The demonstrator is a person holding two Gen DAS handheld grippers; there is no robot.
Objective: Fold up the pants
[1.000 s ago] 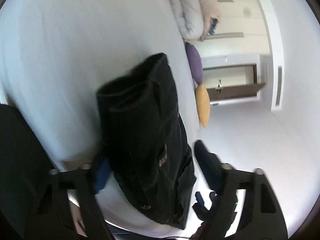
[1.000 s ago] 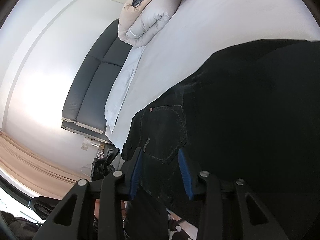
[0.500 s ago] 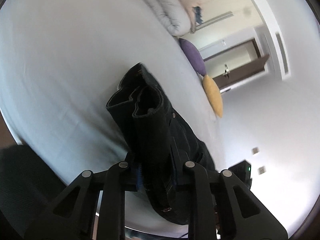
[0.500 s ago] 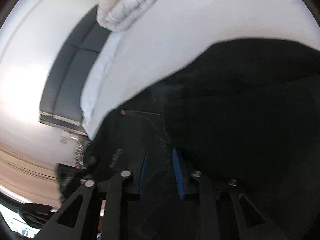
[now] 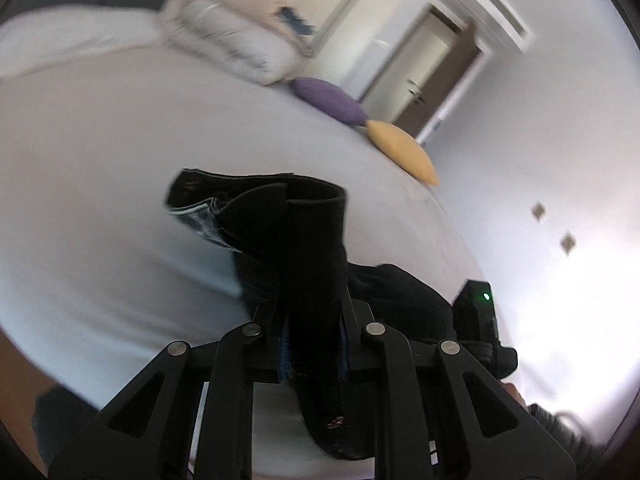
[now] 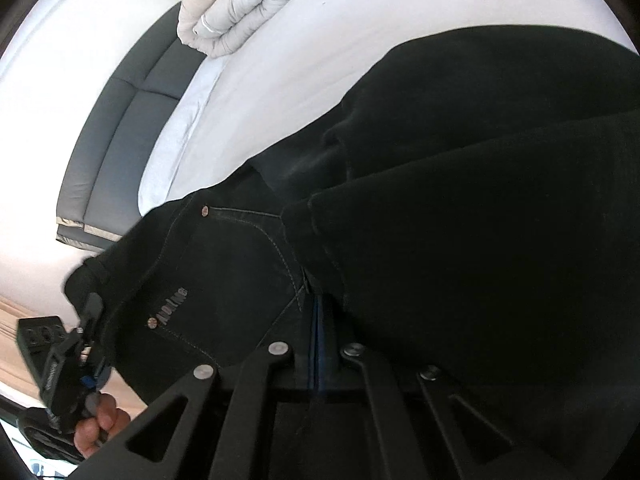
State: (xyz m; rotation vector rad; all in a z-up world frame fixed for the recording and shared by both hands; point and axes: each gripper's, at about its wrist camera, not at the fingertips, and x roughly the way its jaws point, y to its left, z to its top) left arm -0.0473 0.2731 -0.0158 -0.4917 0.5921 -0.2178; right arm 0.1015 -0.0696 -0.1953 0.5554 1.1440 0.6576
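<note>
The black pants [image 5: 304, 240] lie bunched on the white bed [image 5: 100, 184], their leg ends pointing away. My left gripper [image 5: 314, 340] is shut on a thick fold of the pants near the waist. In the right wrist view the pants [image 6: 460, 200] fill most of the frame, with a back pocket and rivets [image 6: 224, 264] showing. My right gripper [image 6: 318, 344] is shut on the pants' edge by the pocket, its blue pads almost touching. The left gripper [image 6: 76, 356] and the hand that holds it show at the lower left.
A rolled duvet [image 5: 236, 40] lies at the bed's far end, with a purple pillow [image 5: 328, 100] and a yellow pillow [image 5: 404, 152] beside it. A grey headboard [image 6: 120, 136] borders the bed. A doorway [image 5: 432, 72] stands beyond.
Both grippers have closed on the pants: the left from wide open to gripping a fold, the right from half open to nearly shut. The pants have bunched up and lifted toward the left camera.
</note>
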